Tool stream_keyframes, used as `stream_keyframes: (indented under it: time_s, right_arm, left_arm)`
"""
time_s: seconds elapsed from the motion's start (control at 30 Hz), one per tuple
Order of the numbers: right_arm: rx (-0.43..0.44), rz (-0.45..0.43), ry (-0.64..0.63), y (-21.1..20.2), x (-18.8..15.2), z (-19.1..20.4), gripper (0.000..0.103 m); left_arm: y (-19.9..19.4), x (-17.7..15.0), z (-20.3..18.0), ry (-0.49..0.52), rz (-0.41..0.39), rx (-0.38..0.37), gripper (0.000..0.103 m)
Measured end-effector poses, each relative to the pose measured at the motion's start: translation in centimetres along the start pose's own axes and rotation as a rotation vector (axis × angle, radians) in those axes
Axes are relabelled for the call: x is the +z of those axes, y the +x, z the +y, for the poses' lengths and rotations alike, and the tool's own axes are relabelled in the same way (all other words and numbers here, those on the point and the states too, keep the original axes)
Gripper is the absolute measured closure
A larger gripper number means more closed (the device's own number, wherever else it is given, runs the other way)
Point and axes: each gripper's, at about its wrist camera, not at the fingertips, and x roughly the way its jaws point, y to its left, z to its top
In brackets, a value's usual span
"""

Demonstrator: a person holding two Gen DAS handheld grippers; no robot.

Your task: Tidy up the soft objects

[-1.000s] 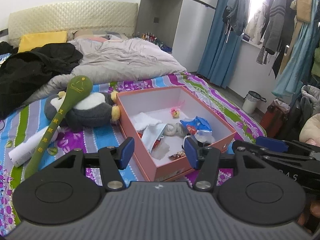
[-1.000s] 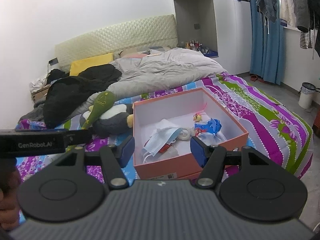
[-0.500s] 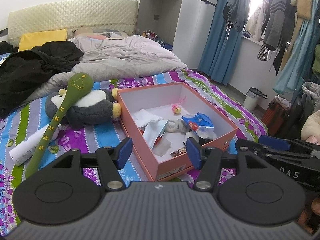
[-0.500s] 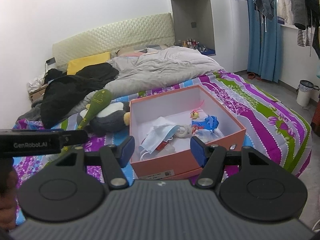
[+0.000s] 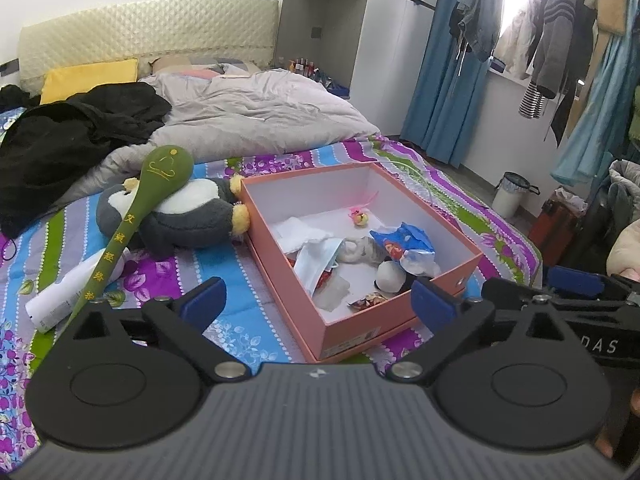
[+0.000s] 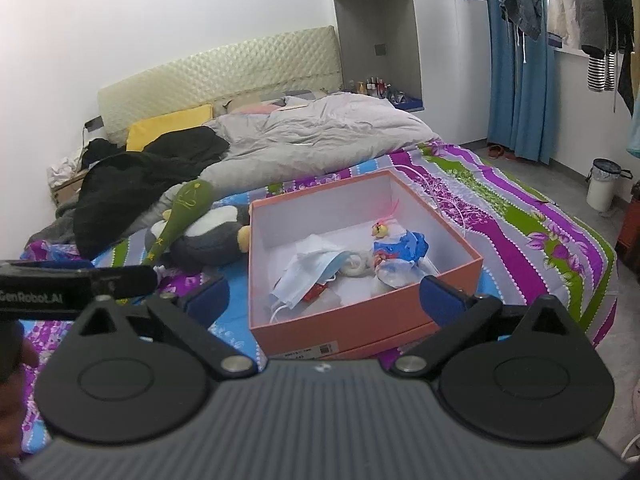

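A pink open box [image 5: 380, 320] [image 6: 352, 320] sits on the striped bedspread. It holds a blue face mask [image 5: 316, 256] [image 6: 308, 272], a blue wrapper [image 5: 404, 240] and small toys. Left of it lies a grey penguin plush [image 5: 188, 220] [image 6: 208, 236] with a green long-handled stick [image 5: 132, 224] [image 6: 184, 208] across it. My left gripper [image 5: 318, 300] hovers short of the box's near corner, its jaws opening wide with nothing held between them. My right gripper [image 6: 324, 300] stands likewise before the box's front wall, jaws opening, gripping nothing.
A black jacket [image 5: 68, 136] and a grey duvet [image 5: 248, 116] cover the far half of the bed. A white tube [image 5: 68, 292] lies at the near left. Hanging clothes [image 5: 552, 40] and a white bin [image 5: 510, 198] stand to the right, off the bed.
Both grippers' jaws have spread from about half open to wide. Neither hand has shifted and the things on the bed lie as before.
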Motion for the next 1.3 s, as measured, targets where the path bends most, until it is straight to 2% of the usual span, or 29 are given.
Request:
stream_keyframes:
  time_s: [0.27,0.43,1.3]
  right_arm:
    - [-0.011,-0.004,0.003,0.03,-0.01,-0.05,0.000]
    - [0.002,0.007,0.015,0.20,-0.09,-0.20,0.000]
    - [-0.016,-0.002,0.001,-0.01,-0.13,-0.12,0.000]
  left_arm:
    - [0.07,0.10,0.37,-0.015,0.013,-0.002,0.001]
    - [0.23,0.09,0.36,-0.002,0.024,0.025,0.001]
    - [0.14,0.11,0.55,-0.015,0.026,0.017,0.001]
